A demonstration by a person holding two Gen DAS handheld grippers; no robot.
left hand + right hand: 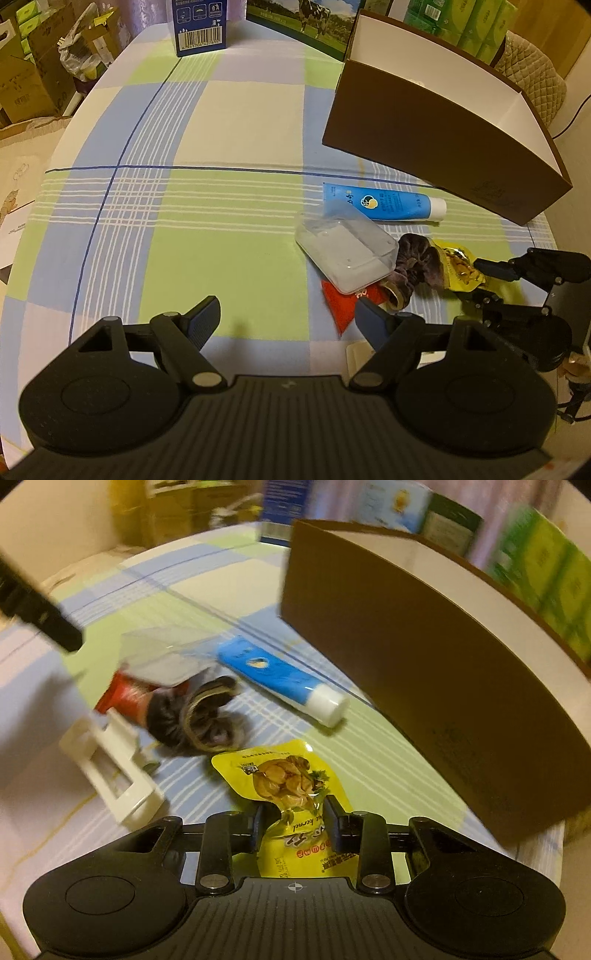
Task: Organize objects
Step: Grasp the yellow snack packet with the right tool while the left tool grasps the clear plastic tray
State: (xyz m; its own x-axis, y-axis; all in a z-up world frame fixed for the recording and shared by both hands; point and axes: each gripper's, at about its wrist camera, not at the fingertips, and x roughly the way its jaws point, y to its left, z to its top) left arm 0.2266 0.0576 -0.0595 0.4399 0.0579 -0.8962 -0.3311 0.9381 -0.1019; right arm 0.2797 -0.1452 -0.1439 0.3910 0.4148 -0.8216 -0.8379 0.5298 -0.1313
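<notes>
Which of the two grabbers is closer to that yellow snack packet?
The right one. The right gripper has its fingers closed on the yellow snack packet. The left gripper is open and empty, off to the packet's left, beyond the dark scrunchie and clear plastic box.

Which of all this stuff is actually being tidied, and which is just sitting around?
Part of the job:
yellow snack packet, clamped in the right gripper
blue toothpaste tube
clear plastic case
dark fabric scrunchie
open brown cardboard box

Just lying about:
blue barcoded carton
green packs behind
</notes>
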